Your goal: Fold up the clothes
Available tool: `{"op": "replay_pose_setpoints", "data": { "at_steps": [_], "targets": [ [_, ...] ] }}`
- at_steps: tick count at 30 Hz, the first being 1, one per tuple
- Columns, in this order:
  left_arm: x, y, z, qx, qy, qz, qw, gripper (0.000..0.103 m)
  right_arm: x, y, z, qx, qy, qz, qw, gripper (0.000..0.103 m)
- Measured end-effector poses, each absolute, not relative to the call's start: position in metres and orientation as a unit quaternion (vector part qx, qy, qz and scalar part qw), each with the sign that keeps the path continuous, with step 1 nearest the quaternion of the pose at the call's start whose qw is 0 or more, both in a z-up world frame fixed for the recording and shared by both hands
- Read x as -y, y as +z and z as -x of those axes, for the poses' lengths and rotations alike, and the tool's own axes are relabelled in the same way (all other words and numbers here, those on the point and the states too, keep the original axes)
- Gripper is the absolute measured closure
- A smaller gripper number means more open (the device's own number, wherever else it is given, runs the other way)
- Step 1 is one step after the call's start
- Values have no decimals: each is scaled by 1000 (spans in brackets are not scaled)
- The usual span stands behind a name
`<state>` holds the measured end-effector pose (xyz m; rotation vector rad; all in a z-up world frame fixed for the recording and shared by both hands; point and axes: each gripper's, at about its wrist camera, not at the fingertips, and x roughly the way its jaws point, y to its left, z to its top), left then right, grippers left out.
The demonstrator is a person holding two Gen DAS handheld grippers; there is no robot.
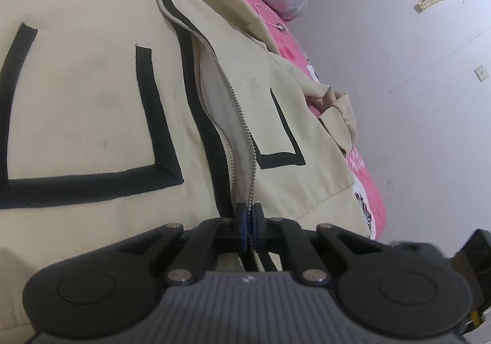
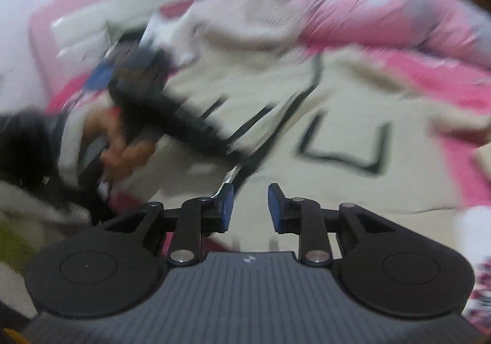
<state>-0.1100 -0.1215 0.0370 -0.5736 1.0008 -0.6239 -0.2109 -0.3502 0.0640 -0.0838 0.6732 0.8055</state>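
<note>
One cream jacket point(image 1: 92, 92), zipper point(image 1: 239, 117) running away from the left camera, spread on the pink bed point(image 1: 365, 190). Left tongs point(image 1: 249, 215) pinched on the zipper edge at the hem. Right view — blurred — alone shows a hand point(image 2: 122, 144) gripping that tool; right tongs point(image 2: 250, 206) spread, nothing between them.

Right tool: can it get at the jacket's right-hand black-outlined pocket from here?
Probably yes. The right tool stands open and empty, the pocket lies flat ahead on the cream jacket, nothing on it. The left tool sits off to the side. Heavy blur, so unsure.
</note>
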Motion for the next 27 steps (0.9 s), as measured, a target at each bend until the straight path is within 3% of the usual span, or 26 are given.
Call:
{"op": "replay_pose_setpoints", "data": {
  "at_steps": [8, 15, 20, 27],
  "targets": [
    [124, 30, 105, -467, -298, 279, 785, 99, 317, 33, 196, -389, 395, 24, 832, 79],
    [125, 28, 102, -468, -302, 283, 781, 99, 310, 29, 197, -387, 388, 9, 837, 77],
    [125, 28, 103, -468, -303, 282, 781, 99, 311, 33, 198, -384, 389, 17, 837, 90],
    [124, 29, 104, -468, -302, 280, 782, 99, 324, 31, 191, -401, 388, -50, 828, 91]
  ]
}}
